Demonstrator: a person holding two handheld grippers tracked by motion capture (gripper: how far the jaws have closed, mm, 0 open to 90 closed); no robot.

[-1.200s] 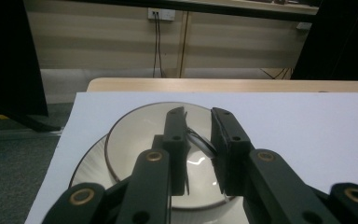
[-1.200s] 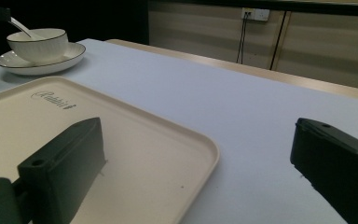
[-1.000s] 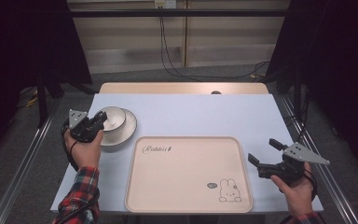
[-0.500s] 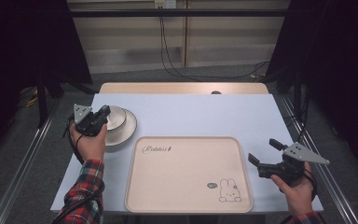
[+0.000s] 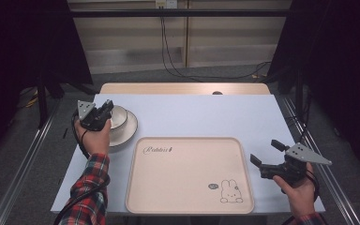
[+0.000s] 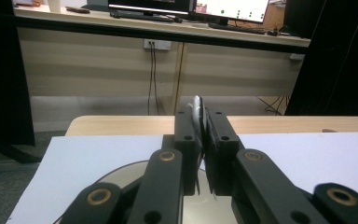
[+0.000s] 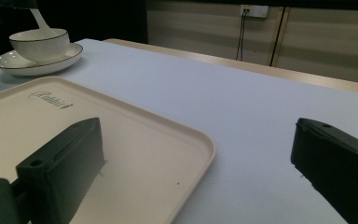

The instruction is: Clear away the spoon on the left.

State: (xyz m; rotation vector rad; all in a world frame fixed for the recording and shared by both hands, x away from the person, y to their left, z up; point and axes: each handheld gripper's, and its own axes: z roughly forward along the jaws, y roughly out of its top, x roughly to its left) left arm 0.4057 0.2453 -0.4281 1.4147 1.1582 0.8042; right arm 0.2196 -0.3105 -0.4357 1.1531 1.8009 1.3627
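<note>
I read the left tool (image 5: 104,110) as clamped on the thin white handle of a spoon (image 6: 196,108), above the white, dark-rimmed ceramic bowl (image 5: 118,116) on its matching saucer (image 5: 127,129), at the pale blue desk's (image 5: 201,112) left side. My right tool (image 5: 268,154) hangs with jaws apart by the cream plastic tray (image 5: 187,178).

The left tool (image 6: 200,140) pinches a thin white spoon handle (image 6: 196,108) above the plate (image 6: 126,175).
</note>
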